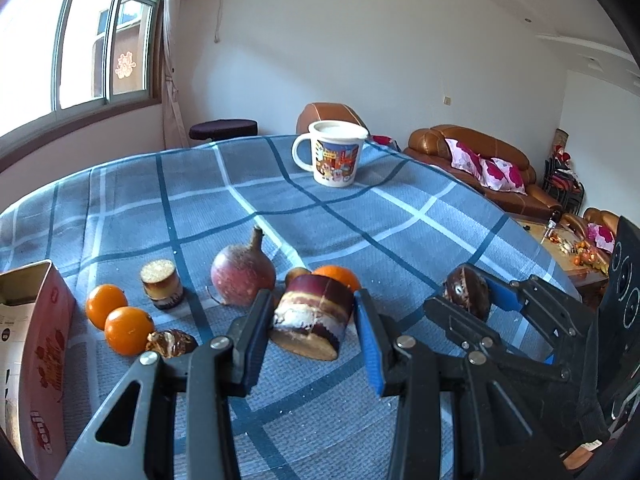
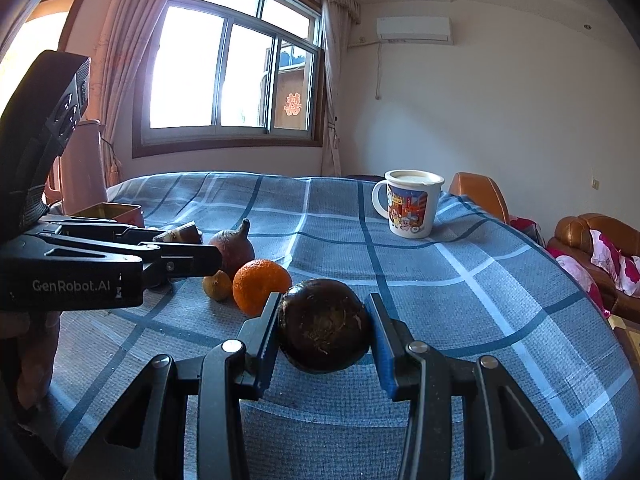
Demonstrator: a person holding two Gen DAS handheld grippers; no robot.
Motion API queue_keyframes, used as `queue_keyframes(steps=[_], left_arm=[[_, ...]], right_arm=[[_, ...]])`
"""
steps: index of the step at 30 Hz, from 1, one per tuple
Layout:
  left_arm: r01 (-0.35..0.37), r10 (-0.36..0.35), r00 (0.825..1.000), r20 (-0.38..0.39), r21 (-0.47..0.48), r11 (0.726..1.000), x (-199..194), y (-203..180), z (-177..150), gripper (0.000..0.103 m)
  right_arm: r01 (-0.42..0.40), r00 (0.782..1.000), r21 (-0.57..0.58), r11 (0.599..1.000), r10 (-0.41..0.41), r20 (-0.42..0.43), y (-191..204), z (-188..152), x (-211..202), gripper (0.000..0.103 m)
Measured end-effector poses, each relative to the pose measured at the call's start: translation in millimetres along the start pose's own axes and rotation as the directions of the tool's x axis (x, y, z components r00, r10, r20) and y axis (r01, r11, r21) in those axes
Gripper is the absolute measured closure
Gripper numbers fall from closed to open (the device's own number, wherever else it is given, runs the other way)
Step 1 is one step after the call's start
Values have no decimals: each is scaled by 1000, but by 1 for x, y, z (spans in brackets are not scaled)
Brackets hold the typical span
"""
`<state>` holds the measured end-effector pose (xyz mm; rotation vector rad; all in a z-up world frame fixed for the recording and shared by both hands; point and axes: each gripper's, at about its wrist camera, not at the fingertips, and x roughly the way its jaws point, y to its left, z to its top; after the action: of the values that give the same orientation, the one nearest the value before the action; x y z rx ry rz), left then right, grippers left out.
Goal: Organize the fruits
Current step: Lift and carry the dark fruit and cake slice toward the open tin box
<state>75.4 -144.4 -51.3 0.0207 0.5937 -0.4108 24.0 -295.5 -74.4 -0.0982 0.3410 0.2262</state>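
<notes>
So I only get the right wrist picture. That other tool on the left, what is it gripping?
Observer: A short cane piece, tilted, with the left jaws shut on it.
Operator: I see one orange. Any more?
Observer: Two more: a far orange and a near orange, side by side next to the box.
Operator: Is there other cane about?
Observer: Yes, a cane stub stands upright between those oranges and the radish.
</notes>
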Motion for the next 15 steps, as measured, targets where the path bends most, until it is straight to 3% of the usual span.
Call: queue_keyframes(steps=[15], left_arm=[[-21,21,998,55,0,1000,-11,0,-1,61]], right_arm=[[-8,999,-10,1000,9,52,2,-1,-6,60]])
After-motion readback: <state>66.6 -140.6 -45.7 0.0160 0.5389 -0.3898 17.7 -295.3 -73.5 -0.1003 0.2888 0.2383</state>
